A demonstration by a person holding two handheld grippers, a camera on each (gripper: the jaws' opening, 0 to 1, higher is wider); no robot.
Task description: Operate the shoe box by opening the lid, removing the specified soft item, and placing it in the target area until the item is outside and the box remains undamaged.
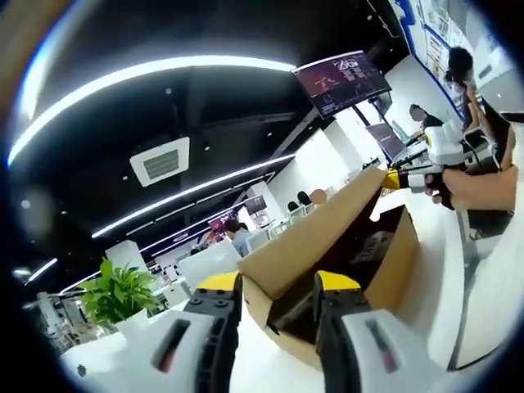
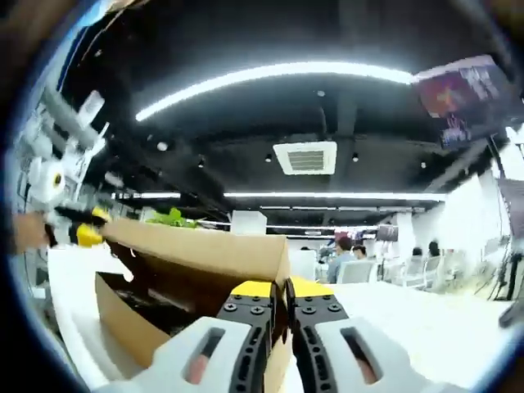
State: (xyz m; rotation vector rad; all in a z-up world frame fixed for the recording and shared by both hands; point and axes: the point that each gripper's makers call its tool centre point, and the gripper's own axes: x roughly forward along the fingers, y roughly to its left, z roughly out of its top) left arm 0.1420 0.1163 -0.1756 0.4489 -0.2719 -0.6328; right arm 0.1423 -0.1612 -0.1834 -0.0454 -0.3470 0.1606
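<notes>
A brown cardboard shoe box [image 1: 393, 262] stands on a white table, its lid [image 1: 319, 225] tilted up. My left gripper [image 1: 277, 299] is open, its yellow-tipped jaws straddling the lid's near corner and the box corner below. My right gripper [image 1: 395, 180], held by a hand, pinches the lid's far corner. In the right gripper view my right gripper [image 2: 282, 288] is shut on the lid [image 2: 205, 250] at its corner. My left gripper [image 2: 88, 229] shows at the lid's other end. The box's inside [image 2: 151, 299] is dark, and I cannot make out its contents.
The white table [image 2: 409, 319] stretches to the right of the box. A green plant [image 1: 119, 291] stands behind it. Several people sit at desks farther back [image 2: 348, 254]. A person [image 1: 463, 78] stands at the right. A screen [image 1: 340, 78] hangs from the ceiling.
</notes>
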